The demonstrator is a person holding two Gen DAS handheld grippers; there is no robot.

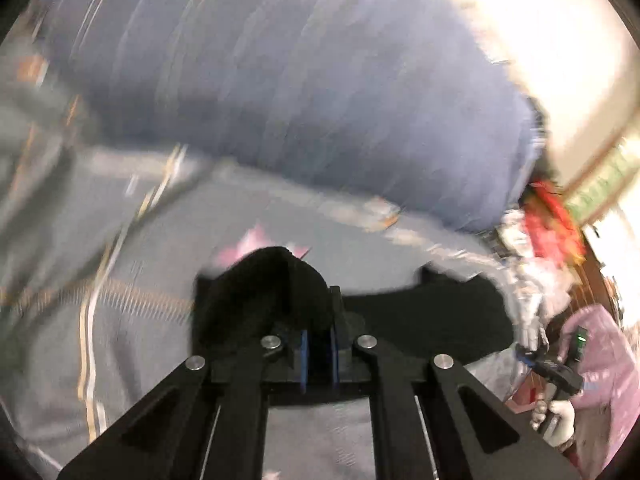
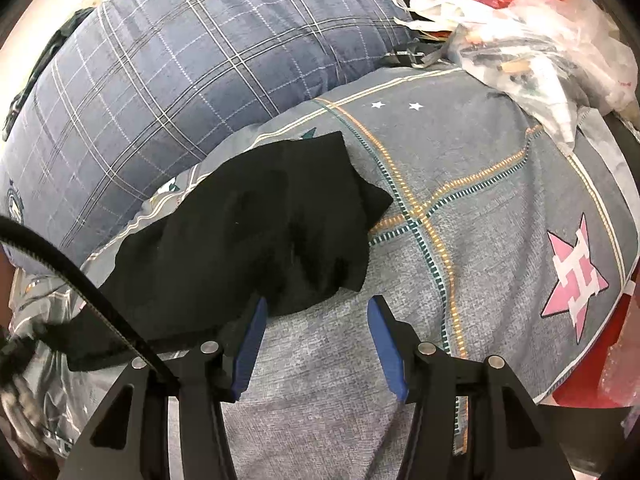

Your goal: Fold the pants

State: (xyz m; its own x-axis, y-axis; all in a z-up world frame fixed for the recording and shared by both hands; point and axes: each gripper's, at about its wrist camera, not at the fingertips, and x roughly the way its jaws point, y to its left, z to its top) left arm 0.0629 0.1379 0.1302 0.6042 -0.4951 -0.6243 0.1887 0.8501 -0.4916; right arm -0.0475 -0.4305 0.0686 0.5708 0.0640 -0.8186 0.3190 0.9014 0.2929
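Note:
The black pants [image 2: 256, 232] lie bunched on a grey patterned bedsheet [image 2: 480, 208]. In the left wrist view, which is motion-blurred, my left gripper [image 1: 319, 356] is shut on a fold of the black pants [image 1: 272, 292], with the cloth draped over its fingers and more of it spread to the right [image 1: 420, 320]. My right gripper [image 2: 316, 308] is open and empty. Its left blue pad [image 2: 252, 344] sits right at the near edge of the pants. The right gripper also shows at the far right of the left wrist view [image 1: 556, 372].
A large blue plaid pillow [image 2: 160, 80] lies behind the pants. Plastic bags and red packaging [image 2: 540, 32] are piled at the back right. A pink star [image 2: 576, 276] is printed on the sheet at the right. A black cable [image 2: 80, 280] crosses the lower left.

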